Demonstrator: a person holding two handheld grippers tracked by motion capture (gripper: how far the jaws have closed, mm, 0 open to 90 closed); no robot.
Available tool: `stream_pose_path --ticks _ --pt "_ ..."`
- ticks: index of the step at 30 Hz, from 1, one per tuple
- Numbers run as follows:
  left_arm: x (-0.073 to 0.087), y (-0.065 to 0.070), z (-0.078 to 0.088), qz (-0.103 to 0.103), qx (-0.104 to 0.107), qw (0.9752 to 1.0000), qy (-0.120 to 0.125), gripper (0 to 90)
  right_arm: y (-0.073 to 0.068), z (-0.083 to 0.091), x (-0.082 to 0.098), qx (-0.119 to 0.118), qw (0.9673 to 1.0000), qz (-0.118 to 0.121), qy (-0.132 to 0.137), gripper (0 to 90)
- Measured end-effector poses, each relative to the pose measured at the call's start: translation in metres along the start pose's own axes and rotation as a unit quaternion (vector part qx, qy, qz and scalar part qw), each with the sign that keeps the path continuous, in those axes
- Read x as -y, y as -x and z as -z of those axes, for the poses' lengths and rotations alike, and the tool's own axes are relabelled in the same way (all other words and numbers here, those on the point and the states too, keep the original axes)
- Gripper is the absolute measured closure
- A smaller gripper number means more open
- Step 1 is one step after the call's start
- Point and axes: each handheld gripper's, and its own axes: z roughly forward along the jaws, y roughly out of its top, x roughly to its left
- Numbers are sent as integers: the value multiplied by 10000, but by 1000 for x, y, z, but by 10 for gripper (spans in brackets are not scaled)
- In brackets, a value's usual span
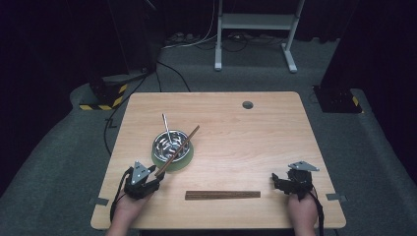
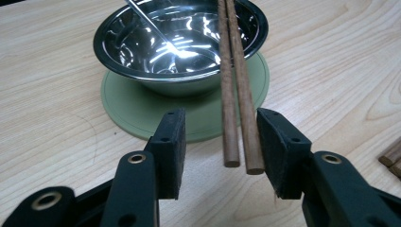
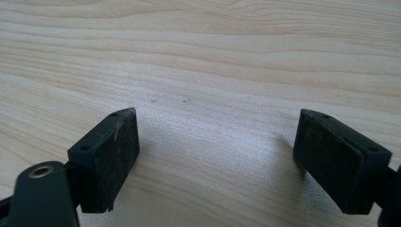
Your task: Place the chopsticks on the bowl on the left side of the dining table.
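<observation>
A steel bowl (image 1: 169,144) (image 2: 179,42) stands on a round green coaster (image 1: 186,160) (image 2: 137,113) with a metal spoon (image 1: 166,125) (image 2: 151,28) leaning in it. A pair of brown wooden chopsticks (image 1: 179,147) (image 2: 234,94) lies across the bowl's rim, its near ends hanging above the table. My left gripper (image 1: 156,178) (image 2: 217,127) is open around those ends, which sit close to the right-hand pad (image 2: 276,151). My right gripper (image 1: 276,181) (image 3: 217,137) rests open over bare wood at the front right, with nothing between its pads.
Another dark wooden pair of sticks (image 1: 222,194) (image 2: 392,156) lies flat near the front edge between the two grippers. The light wooden table (image 1: 275,132) has a grey cable hole (image 1: 247,104) at the back. A white stand (image 1: 255,22) is on the floor behind.
</observation>
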Motion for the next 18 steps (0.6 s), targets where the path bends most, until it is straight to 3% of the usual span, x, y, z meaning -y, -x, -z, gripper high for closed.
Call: stream_pose_path --ticks 1,2,3,5,6,10,18 --pt "0 -1 1 -48 -25 10000 -27 540 0 0 0 0 10000 0 0 149" --pt "0 -1 0 63 -65 9999 71 540 0 0 0 0 10000 -1 -1 149" --pt "-1 -3 1 -46 -67 10000 -2 540 0 0 0 0 10000 -1 0 149" --pt "-2 -6 1 62 -212 9997 50 541 0 0 0 0 10000 0 -1 149" --pt "-5 -10 1 222 -346 9991 134 546 0 0 0 0 10000 2 1 149" --pt "-7 -15 1 248 -498 9984 126 542 0 0 0 0 10000 1 1 149" --pt "-15 -25 -9 507 -952 9941 89 532 0 0 0 -8 10000 21 4 148"
